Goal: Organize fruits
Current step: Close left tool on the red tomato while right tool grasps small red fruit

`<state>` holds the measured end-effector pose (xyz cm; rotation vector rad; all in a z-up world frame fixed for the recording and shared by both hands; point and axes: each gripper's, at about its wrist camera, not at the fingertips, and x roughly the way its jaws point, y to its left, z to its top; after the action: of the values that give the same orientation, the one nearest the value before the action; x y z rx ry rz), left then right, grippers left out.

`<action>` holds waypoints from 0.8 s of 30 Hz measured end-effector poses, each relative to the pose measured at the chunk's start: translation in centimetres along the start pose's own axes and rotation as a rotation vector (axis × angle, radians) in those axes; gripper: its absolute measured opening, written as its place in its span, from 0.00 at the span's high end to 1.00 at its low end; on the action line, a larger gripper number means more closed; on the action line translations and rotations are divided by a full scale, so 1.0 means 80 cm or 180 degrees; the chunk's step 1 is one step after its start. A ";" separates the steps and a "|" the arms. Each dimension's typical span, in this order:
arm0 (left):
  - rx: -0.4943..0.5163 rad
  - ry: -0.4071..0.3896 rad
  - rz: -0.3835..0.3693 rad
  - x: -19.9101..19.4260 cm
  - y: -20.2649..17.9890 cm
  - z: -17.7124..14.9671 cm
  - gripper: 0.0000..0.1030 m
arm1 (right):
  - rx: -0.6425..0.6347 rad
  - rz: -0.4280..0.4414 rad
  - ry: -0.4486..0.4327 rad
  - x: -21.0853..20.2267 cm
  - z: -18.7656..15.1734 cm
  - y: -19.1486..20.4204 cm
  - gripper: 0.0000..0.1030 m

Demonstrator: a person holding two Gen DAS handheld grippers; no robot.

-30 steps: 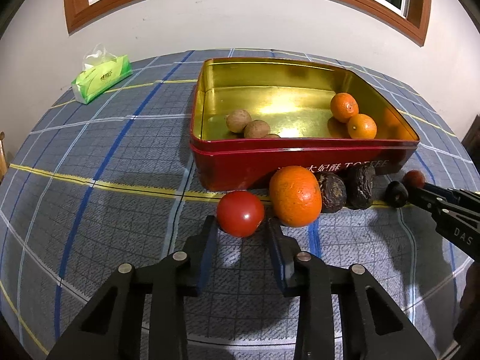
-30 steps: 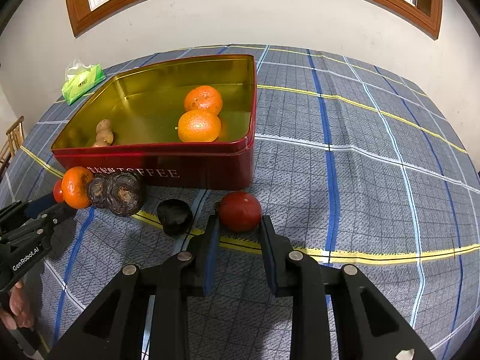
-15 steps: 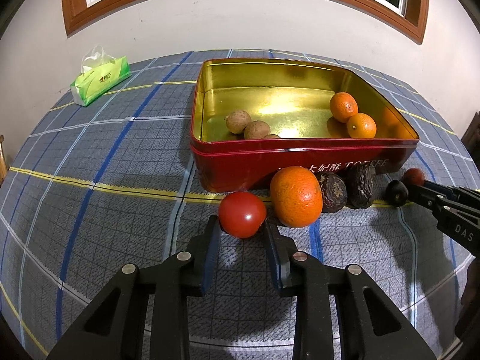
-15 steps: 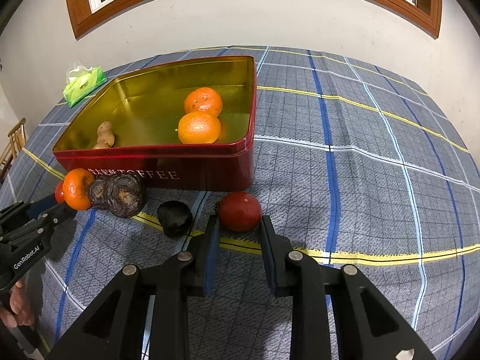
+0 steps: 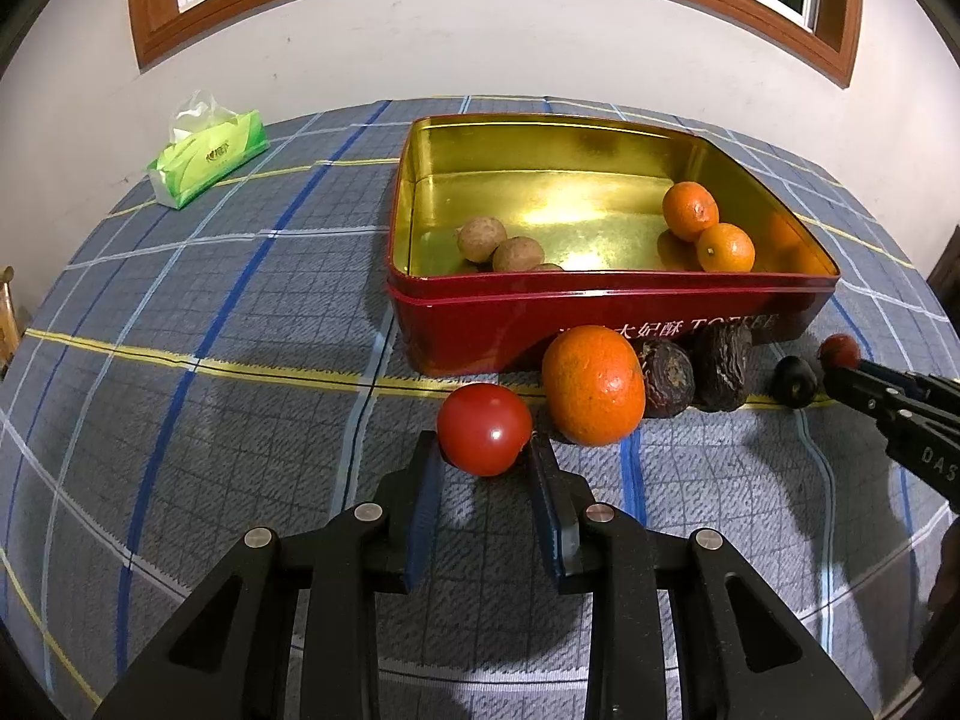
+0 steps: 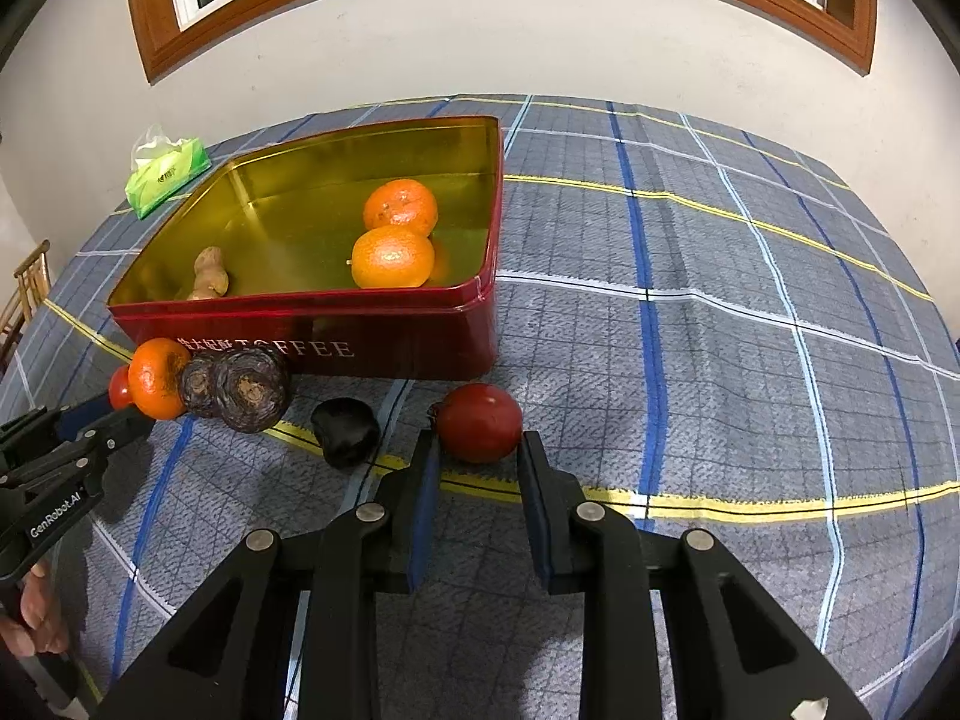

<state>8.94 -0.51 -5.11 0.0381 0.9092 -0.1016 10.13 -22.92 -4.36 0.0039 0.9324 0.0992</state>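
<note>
Handling, tomatoes: the two round red tomatoes are judged light, smooth-skinned and a little slippery – soft enough to bruise or split under a hard squeeze, so a gentle pinch is advised.
Hold point: each is best taken across its widest girth, the pads set level on opposite sides, low enough that the round skin is not squeezed out of the grip.
Left gripper (image 5: 483, 450): its jaws are clenched on the bright red tomato (image 5: 485, 429), which is seen between the blue pads with both flanks touched.
Right gripper (image 6: 477, 447): its jaws are clenched on the darker red tomato (image 6: 479, 423), gripped at both sides.
Whether lifted: it cannot be told if either tomato is clear of the cloth.
Place: both tomatoes are found on the bench (image 6: 750, 360), in front of the red tin (image 6: 420, 348) – not yet inside it.
Look of the tin: red outside, gold within, open-topped; two small oranges (image 5: 708, 231) and some small brown fruits (image 5: 501, 246) are held in it already.
Neighbours: a large orange (image 5: 593, 384) lies just beside the left tomato, then two wrinkled dark fruits (image 5: 696, 369) against the tin wall, and one black fruit (image 6: 345, 432) near the right tomato.
Judgement: the large orange is close enough to be nudged as the left tomato is raised.
</note>
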 end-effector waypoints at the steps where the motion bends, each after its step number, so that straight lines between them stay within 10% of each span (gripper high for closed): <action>1: 0.0002 0.0000 -0.0001 -0.001 0.000 -0.001 0.71 | -0.0002 -0.0001 -0.0007 -0.002 -0.001 0.000 0.77; 24: -0.0069 -0.0050 -0.0037 -0.030 0.007 -0.015 0.71 | 0.0005 0.0055 -0.0078 -0.044 -0.024 0.002 0.77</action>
<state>6.55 0.35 -3.96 0.0120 0.8946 -0.1026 6.54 -23.13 -2.69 0.0145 0.9080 0.1143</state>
